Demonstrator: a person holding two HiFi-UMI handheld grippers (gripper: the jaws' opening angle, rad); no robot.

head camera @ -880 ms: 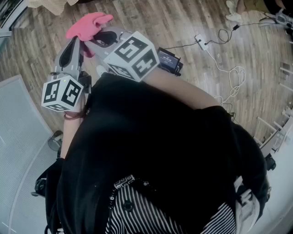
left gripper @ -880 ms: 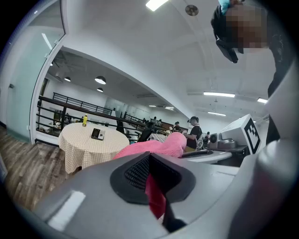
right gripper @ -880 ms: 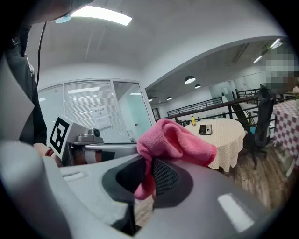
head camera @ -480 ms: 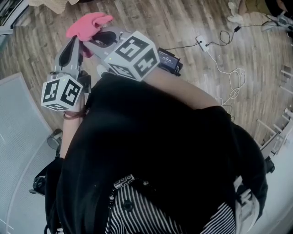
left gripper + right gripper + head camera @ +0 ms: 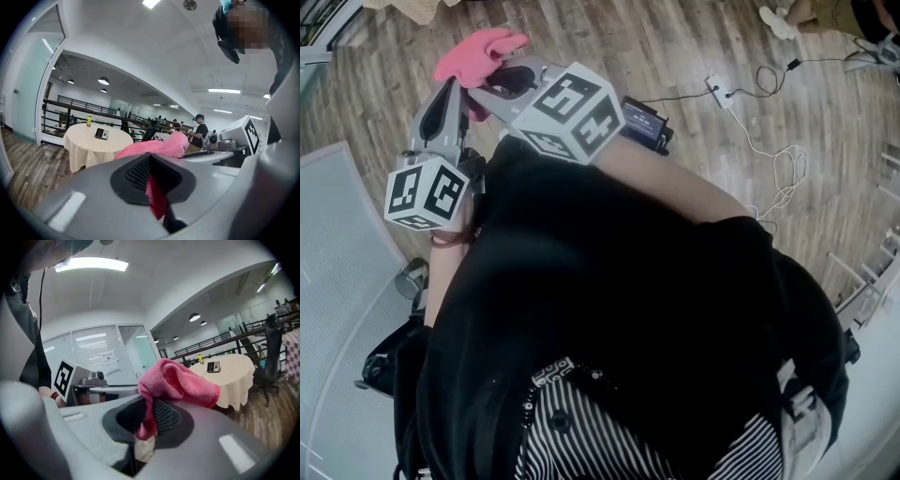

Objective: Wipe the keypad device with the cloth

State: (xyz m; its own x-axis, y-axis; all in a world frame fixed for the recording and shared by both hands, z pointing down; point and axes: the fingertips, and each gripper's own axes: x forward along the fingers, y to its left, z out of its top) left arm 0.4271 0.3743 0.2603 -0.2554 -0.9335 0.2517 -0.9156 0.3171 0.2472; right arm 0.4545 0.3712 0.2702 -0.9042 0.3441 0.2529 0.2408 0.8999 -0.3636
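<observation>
Both grippers are held up in front of the person's chest, each clamped on a pink cloth (image 5: 480, 52). In the head view the left gripper (image 5: 457, 82) points up beside the right gripper (image 5: 484, 90), and the cloth bunches over their tips. Between the left gripper's (image 5: 155, 190) jaws the pink cloth (image 5: 157, 147) is pinched. The right gripper (image 5: 146, 420) also pinches the pink cloth (image 5: 176, 380). The keypad device (image 5: 100, 133) lies far off on a round table (image 5: 93, 147) with a checked cover; the right gripper view shows the keypad device (image 5: 213, 366) there too.
A yellow bottle (image 5: 88, 121) stands on the round table by the device. On the wooden floor lie a white power strip (image 5: 719, 91) with trailing cables and a dark box (image 5: 643, 123). A grey panel (image 5: 342, 309) is at the left. People stand in the background.
Almost nothing differs. Both grippers stay shut on the pink cloth in the same place; the head view has shifted slightly.
</observation>
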